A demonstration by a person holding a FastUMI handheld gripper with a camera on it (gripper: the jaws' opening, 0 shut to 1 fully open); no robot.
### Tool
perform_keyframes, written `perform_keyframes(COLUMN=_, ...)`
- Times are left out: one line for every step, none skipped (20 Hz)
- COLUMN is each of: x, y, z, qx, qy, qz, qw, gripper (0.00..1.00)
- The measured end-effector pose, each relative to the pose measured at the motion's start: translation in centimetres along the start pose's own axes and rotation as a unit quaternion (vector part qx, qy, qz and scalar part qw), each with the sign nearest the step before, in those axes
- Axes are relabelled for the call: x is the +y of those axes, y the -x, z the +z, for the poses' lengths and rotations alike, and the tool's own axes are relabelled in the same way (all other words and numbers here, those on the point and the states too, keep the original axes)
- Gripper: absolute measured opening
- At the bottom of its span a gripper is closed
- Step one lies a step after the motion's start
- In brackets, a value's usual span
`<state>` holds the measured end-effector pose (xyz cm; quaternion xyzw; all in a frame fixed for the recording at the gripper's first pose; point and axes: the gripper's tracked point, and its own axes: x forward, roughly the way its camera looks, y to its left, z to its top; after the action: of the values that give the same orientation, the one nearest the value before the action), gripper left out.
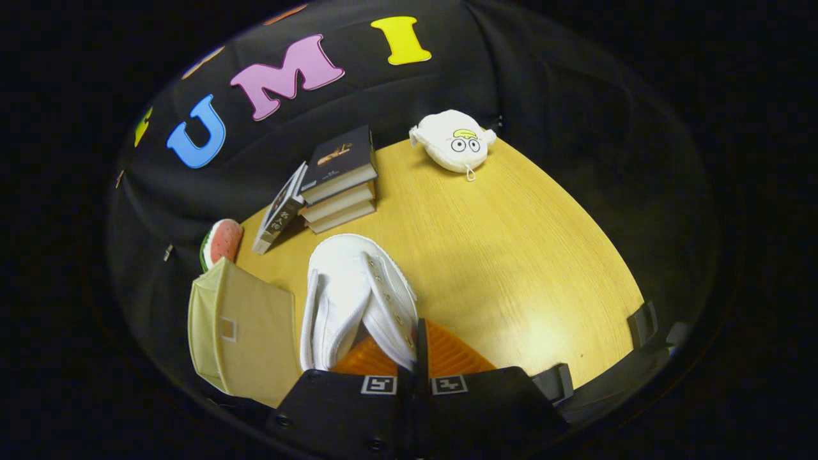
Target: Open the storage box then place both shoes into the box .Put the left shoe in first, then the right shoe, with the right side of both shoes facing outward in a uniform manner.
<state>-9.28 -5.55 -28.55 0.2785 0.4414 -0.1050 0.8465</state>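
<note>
Furthest left, a watermelon-slice toy sits at the table's far corner, well clear of the work. Just nearer stands the storage box, pale yellow-green; a flat panel with a small square tab faces the camera, and whether that is a lid swung open or a closed front cannot be told from here. Behind it a stack of books has one more book leaning against its side, again set back out of the way. Next comes the white shoe, lifted off the wooden table with its toe pointing away; the gripper holds it by the collar, its fingers closed together on the fabric at the opening, probably because that thin edge is the easiest part to pinch. The shoe hangs just beside the box, which suits carrying it in. Far right at the back lies a white plush toy.
</note>
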Motion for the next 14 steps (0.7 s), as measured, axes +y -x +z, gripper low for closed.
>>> perform_keyframes(x=1.5, y=0.8, z=0.5, qx=-0.005, qy=-0.001, qz=0.008, qw=1.0, gripper=0.05)
perform_keyframes(x=3.2, y=1.5, z=0.9, qx=-0.007, qy=-0.002, qz=0.018, qw=1.0, gripper=0.05)
perform_keyframes(x=4.9, y=2.1, z=1.1, qx=-0.007, qy=-0.004, qz=0.029, qw=1.0, gripper=0.05)
perform_keyframes(x=6.5, y=2.6, z=1.1, qx=-0.002, qy=-0.007, qz=0.036, qw=0.999, gripper=0.05)
perform_keyframes(x=8.2, y=3.2, z=1.0, qx=0.006, qy=-0.012, qz=0.043, qw=0.999, gripper=0.05)
perform_keyframes(x=10.0, y=3.6, z=0.8, qx=0.014, qy=-0.017, qz=0.05, qw=0.999, gripper=0.05)
perform_keyframes(x=11.8, y=3.8, z=0.7, qx=0.021, qy=-0.022, qz=0.056, qw=0.998, gripper=0.05)
perform_keyframes(x=13.6, y=3.8, z=0.3, qx=0.03, qy=-0.025, qz=0.061, qw=0.997, gripper=0.05)
perform_keyframes(x=15.3, y=3.5, z=0.0, qx=0.039, qy=-0.027, qz=0.063, qw=0.997, gripper=0.05)
perform_keyframes(x=16.8, y=3.1, z=-0.7, qx=0.052, qy=-0.03, qz=0.06, qw=0.996, gripper=0.05)
perform_keyframes(x=18.1, y=2.6, z=-1.4, qx=0.067, qy=-0.032, qz=0.054, qw=0.996, gripper=0.05)
perform_keyframes(x=19.4, y=2.3, z=-2.0, qx=0.078, qy=-0.031, qz=0.048, qw=0.995, gripper=0.05)
perform_keyframes(x=20.7, y=2.0, z=-2.8, qx=0.089, qy=-0.024, qz=0.045, qw=0.995, gripper=0.05)
perform_keyframes(x=21.9, y=1.8, z=-3.6, qx=0.1, qy=-0.016, qz=0.043, qw=0.994, gripper=0.05)
